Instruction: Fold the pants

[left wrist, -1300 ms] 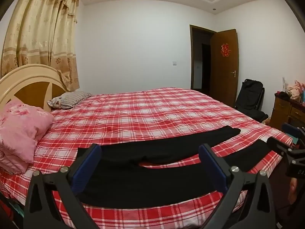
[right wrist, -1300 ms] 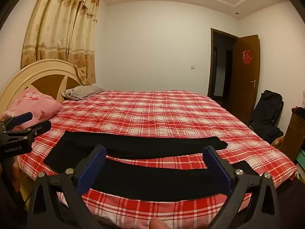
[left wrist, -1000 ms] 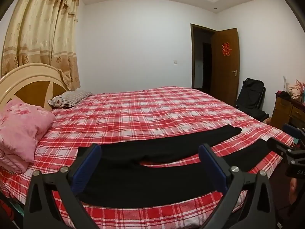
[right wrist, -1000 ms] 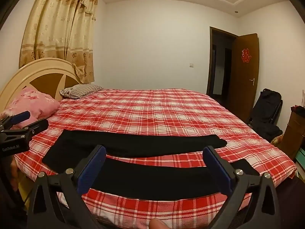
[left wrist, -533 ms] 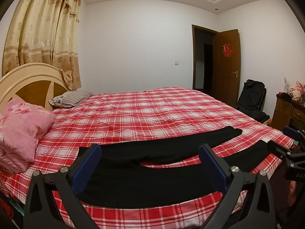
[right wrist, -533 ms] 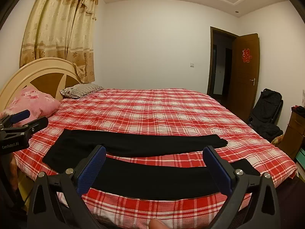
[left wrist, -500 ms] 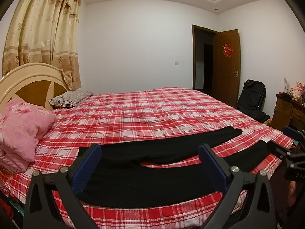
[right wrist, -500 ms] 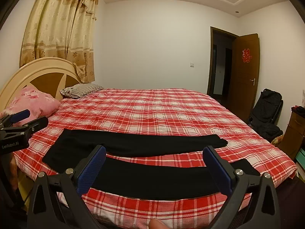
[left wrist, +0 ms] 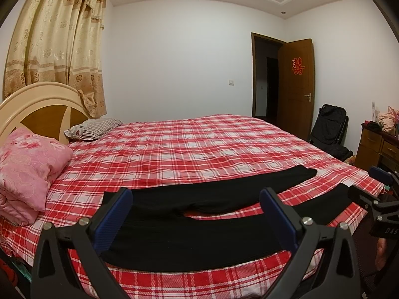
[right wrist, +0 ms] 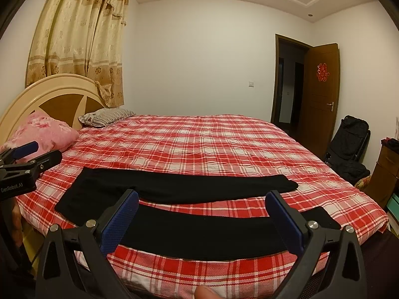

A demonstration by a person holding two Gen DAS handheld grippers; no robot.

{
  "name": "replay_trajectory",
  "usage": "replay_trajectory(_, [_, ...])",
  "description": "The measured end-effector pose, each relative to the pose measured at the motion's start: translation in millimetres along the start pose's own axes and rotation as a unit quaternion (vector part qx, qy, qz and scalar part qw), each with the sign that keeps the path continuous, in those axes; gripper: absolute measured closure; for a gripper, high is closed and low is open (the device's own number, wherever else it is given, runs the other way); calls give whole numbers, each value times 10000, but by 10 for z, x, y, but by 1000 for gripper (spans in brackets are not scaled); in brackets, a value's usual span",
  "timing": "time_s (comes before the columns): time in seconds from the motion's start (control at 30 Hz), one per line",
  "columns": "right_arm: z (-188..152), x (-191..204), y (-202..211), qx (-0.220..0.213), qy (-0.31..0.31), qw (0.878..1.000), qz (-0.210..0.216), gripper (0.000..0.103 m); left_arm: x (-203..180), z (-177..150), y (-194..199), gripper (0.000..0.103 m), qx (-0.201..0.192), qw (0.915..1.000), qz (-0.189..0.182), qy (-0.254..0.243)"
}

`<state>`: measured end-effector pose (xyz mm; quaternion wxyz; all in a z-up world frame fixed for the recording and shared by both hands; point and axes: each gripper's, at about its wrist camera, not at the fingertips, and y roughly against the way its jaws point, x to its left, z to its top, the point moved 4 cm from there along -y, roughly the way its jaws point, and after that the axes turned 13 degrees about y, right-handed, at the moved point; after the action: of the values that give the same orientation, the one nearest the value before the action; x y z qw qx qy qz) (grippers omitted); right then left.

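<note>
Black pants lie flat along the near edge of a red plaid bed, legs spread apart, waist to the left. My left gripper is open above the near edge, over the waist and thigh part, holding nothing. My right gripper hovers open over the near leg, also holding nothing. Each gripper shows in the other's view: the right gripper at the far right, the left gripper at the far left.
A pink quilt and a striped pillow lie by the headboard. A black folding chair, a wooden dresser and an open door stand to the right. A fingertip shows at the bottom edge.
Both views shift only slightly; the grippers stay open and the pants have not moved.
</note>
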<state>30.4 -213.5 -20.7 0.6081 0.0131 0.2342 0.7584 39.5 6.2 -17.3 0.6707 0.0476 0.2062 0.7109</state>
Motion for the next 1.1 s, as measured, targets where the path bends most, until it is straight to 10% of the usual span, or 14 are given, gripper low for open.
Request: replay_trajectory(1.1, [-10, 39, -32, 65, 34, 10000, 39, 1, 10, 3, 0, 0, 25, 10000, -7, 7])
